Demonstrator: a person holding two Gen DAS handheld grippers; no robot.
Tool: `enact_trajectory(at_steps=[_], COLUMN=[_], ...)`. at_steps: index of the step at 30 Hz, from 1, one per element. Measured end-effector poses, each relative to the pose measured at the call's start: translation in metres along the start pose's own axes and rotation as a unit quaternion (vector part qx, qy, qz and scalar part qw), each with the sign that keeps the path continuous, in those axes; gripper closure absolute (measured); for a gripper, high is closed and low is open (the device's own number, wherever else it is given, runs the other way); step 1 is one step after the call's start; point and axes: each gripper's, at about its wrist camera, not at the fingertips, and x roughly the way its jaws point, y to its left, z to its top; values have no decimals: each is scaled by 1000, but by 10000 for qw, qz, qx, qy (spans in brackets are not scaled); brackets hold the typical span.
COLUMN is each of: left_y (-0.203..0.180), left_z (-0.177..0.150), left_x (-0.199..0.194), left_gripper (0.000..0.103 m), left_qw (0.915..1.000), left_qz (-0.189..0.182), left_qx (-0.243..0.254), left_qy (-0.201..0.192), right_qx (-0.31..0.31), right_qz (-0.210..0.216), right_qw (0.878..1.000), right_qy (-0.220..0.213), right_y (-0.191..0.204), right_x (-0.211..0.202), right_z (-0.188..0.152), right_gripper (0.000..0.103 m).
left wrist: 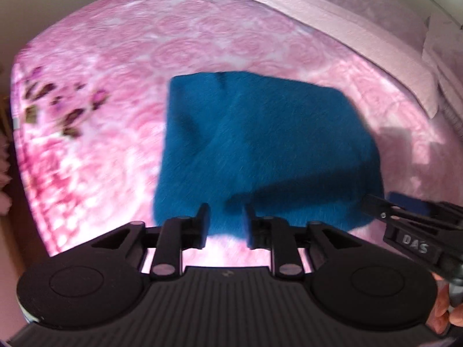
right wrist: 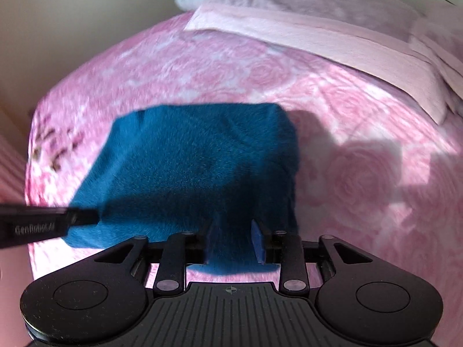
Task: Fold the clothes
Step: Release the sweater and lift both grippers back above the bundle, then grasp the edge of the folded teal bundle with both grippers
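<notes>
Your left gripper (left wrist: pixel 226 225) hung low over the near edge of the blue garment (left wrist: pixel 260 150), fingers (left wrist: pixel 202 222) apart w/ nothing between them. Your right gripper (right wrist: pixel 235 240) sat just beside it, also at the near edge, fingers (right wrist: pixel 258 243) apart; whether they touched the fabric, can't tell. The garment lay folded into a rough rectangle on the pink floral bed (left wrist: pixel 115 57), fuzzy texture, a fold ridge across the top.

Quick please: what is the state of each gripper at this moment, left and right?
Left gripper: open, fingers apart over the near edge of the blue garment, holding nothing.
Right gripper: open, fingers apart, blue garment between them, not clamped.
</notes>
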Motion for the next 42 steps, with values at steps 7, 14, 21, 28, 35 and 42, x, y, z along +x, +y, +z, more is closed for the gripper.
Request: enact_trajectory(at_steps=[7,14,21,28,35,42], left_y=[0,3,6,7,16,34], left_z=[-41,-66,-66,-59,-52,-33], left_x=[-10,-12,-12,0,12,8], left_gripper=[74,73,72,71,70,69], left_qw=[9985,9968,9965,9962,9955,9973], left_qz=[261,312,334,300,97,-217], left_qx=[-23,-132,-158,-128,-303,-398], left_qy=[491,723,756,806,888,578], right_qx=[380,314,280,303,330,276], right_qz=[2,41,-15,-72,-76,-215], right_qw=[9981,9964,9965,9964,9955,9947], right_qy=[480,782,788,784,882,965], right_y=[-1,2,1,-3,-6,-11], right_x=[-25,-34,-35,-27,-14,-1], right_z=[-36,-63,-66,-58,-53,-36], right_gripper=[27,27,27,27,27,27])
